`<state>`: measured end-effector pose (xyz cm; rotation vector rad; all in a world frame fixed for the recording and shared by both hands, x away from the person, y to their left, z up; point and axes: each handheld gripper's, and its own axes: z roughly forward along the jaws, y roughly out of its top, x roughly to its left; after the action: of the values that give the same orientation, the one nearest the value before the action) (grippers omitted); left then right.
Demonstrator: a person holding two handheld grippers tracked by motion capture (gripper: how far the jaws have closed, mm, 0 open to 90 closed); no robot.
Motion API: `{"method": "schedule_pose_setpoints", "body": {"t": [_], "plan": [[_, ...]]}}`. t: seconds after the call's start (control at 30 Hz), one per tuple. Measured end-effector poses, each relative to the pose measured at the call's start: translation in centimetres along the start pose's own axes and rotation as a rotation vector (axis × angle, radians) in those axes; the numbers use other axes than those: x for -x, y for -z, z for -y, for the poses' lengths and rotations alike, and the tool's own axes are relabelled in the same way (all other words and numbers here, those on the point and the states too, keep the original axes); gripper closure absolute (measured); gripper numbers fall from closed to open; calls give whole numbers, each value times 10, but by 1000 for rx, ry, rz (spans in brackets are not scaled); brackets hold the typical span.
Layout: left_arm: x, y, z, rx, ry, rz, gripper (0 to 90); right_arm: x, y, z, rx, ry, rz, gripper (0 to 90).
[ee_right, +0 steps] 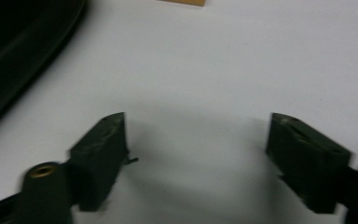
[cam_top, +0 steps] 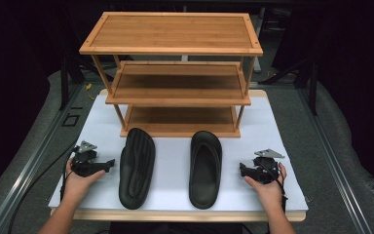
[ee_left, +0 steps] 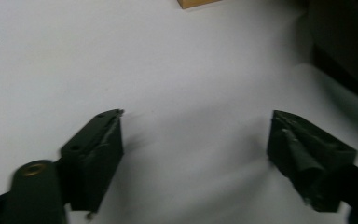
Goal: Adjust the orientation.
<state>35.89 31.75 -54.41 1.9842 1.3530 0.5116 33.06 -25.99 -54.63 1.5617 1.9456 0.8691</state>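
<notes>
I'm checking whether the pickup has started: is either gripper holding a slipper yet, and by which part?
Nothing is held. The left gripper and right gripper are open over bare white table; both slippers lie untouched between them.

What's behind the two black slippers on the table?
Behind the left slipper and the right slipper stands a wooden rack with three bare shelves. The top shelf hides the back of the lower two, so anything there cannot be seen.

Two black slippers, one ribbed sole up [cam_top: 137, 167], one smooth [cam_top: 205, 168]; white bench [cam_top: 175, 151]; honey-brown bamboo shoe rack [cam_top: 175, 73]; black grippers.
</notes>
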Motion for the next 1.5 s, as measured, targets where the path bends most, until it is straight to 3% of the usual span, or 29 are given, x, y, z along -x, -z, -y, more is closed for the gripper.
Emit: {"method": "schedule_pose_setpoints", "body": {"t": [0.07, 0.1, 0.17, 0.3, 0.4, 0.57, 0.77, 1.17, 1.5], "plan": [[0, 5, 1, 18, 64, 68, 231, 0, 2, 0, 9, 6, -33, 273], [2, 8, 2, 27, 68, 75, 235, -2, 4, -1, 15, 19, -32, 286], [7, 12, 1, 31, 36, 64, 250, -5, 7, -1, 39, 51, -55, 302], [14, 18, 0, 41, 25, 81, 271, -9, 12, -3, 65, 68, -46, 296], [19, 18, 1, 38, 39, 115, 285, -11, 14, -2, 58, 63, -53, 304], [25, 20, -1, 56, 2, 130, 296, -11, 20, -5, 92, 53, -62, 325], [28, 20, -2, 54, 6, 143, 313, -11, 22, -6, 92, 29, -99, 359], [36, 27, -5, 94, -5, 155, 337, -12, 23, -5, 103, 22, -106, 351], [50, 36, -14, 166, 40, 238, 339, -11, 21, -5, 95, 5, -111, 352]]}}
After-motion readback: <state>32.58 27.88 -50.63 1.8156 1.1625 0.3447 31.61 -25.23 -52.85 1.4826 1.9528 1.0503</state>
